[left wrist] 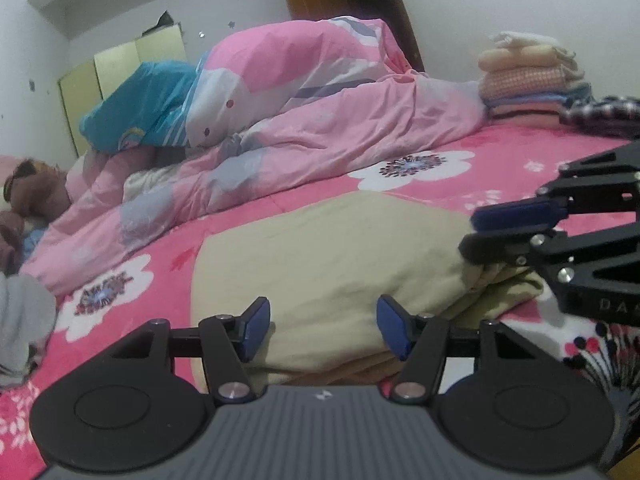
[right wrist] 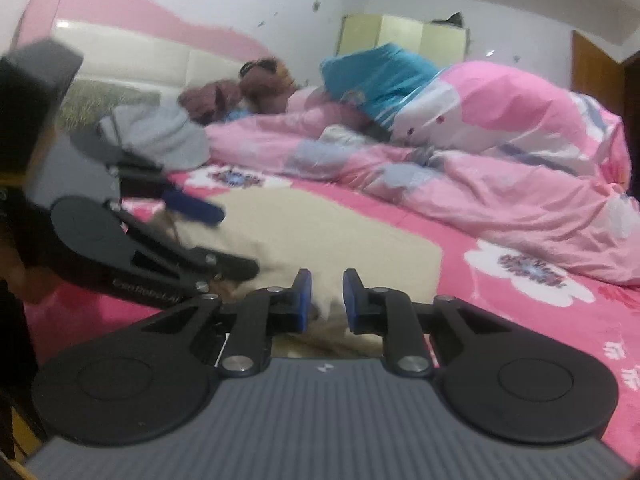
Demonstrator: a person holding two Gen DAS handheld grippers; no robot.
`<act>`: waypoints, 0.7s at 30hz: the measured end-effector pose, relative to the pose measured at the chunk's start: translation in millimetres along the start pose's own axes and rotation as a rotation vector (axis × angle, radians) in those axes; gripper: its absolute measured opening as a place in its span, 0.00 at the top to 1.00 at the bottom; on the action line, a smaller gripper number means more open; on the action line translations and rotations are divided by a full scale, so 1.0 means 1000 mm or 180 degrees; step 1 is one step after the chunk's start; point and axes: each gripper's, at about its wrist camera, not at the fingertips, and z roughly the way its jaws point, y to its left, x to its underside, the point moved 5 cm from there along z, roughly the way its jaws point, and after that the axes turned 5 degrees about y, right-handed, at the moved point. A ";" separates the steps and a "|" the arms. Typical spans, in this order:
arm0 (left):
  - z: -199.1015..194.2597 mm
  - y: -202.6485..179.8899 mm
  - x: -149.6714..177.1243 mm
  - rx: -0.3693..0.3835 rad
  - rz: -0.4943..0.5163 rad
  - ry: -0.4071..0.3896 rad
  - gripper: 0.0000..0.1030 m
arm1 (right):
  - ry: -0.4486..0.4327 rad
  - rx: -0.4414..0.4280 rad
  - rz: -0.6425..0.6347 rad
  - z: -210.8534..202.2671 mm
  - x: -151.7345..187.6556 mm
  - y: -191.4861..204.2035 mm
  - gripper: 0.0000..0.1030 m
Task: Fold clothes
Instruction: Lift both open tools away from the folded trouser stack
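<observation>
left gripper (left wrist: 323, 328) spread over the beige garment (left wrist: 320, 256) at the bed's (left wrist: 500, 184) near edge; right gripper (right wrist: 323, 300) half open, empty. an uneven grab could skew the fold.

A cream-beige garment (left wrist: 320, 256) lies folded on the bed's pink flowered bedspread (left wrist: 420, 168), near the front edge. Its top face is smooth and flat, making a broad, roughly rectangular panel with a clean straight edge on the left. Along its near side the layers show stacked one over another, a darker tan layer peeking out beneath. At the right end the cloth bunches into loose wrinkled folds. From the right wrist view the same garment (right wrist: 320, 236) looks pale and flat, its far corner squared off against the pink.
</observation>
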 end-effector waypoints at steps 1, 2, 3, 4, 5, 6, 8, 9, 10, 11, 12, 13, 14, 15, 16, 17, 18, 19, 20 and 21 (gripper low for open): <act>0.001 0.001 0.001 0.0021 -0.0030 0.0004 0.40 | 0.0045 -0.0003 0.0023 0.003 0.004 -0.001 0.85; 0.001 0.002 0.003 0.0036 -0.0047 0.0009 0.40 | 0.0127 -0.0025 0.0045 0.009 0.010 -0.001 0.85; 0.001 0.001 0.004 0.0033 -0.0043 0.0004 0.40 | 0.0161 -0.0028 0.0035 0.011 0.013 -0.001 0.85; 0.001 0.001 0.004 0.0017 -0.0032 -0.0010 0.40 | 0.0162 -0.0018 0.0003 0.012 0.014 0.001 0.85; 0.001 0.001 0.005 0.0007 -0.0027 -0.0017 0.40 | 0.0156 -0.0016 -0.0007 0.010 0.011 0.001 0.85; 0.001 0.001 0.005 0.0009 -0.0036 -0.0018 0.40 | 0.0143 -0.0018 -0.0001 0.008 0.006 0.001 0.87; 0.001 0.002 0.005 0.0025 -0.0064 -0.0016 0.40 | 0.0047 -0.0038 0.0065 0.003 -0.007 -0.001 0.88; 0.001 0.002 0.005 0.0027 -0.0063 -0.0020 0.40 | -0.0011 -0.0026 0.0088 0.001 -0.013 -0.003 0.89; 0.000 0.002 0.006 0.0026 -0.0061 -0.0022 0.40 | -0.0064 -0.0007 0.0109 0.000 -0.018 -0.005 0.89; 0.000 0.002 0.006 0.0021 -0.0057 -0.0021 0.40 | -0.0112 0.0017 0.0129 0.001 -0.022 -0.008 0.89; 0.000 0.001 0.006 0.0016 -0.0056 -0.0019 0.40 | -0.0131 0.0033 0.0153 0.004 -0.024 -0.010 0.89; 0.000 0.001 0.006 0.0012 -0.0056 -0.0016 0.40 | -0.0102 0.0035 0.0182 0.008 -0.023 -0.012 0.89; 0.000 0.001 0.006 0.0009 -0.0055 -0.0014 0.40 | -0.0027 0.0020 0.0212 0.014 -0.019 -0.014 0.89; 0.000 0.001 0.006 0.0012 -0.0047 -0.0003 0.39 | 0.0132 -0.0020 0.0247 0.025 -0.009 -0.014 0.89; 0.000 0.000 0.006 0.0015 -0.0027 0.0010 0.39 | 0.0213 -0.0045 0.0287 0.032 0.002 -0.015 0.89; 0.000 -0.001 0.007 0.0007 -0.0001 0.0006 0.39 | 0.0202 -0.0057 0.0332 0.033 0.006 -0.015 0.89; -0.001 -0.001 0.007 0.0000 0.0025 0.0000 0.38 | 0.0188 -0.0073 0.0377 0.032 0.007 -0.017 0.89; -0.003 -0.001 0.006 0.0000 0.0042 0.0002 0.38 | 0.0173 -0.0089 0.0423 0.031 0.008 -0.018 0.89; -0.004 0.000 0.005 0.0008 0.0049 0.0008 0.38 | 0.0171 -0.0097 0.0445 0.031 0.008 -0.018 0.89; -0.005 0.001 0.003 0.0016 0.0048 0.0014 0.37 | 0.0168 -0.0102 0.0453 0.031 0.008 -0.018 0.89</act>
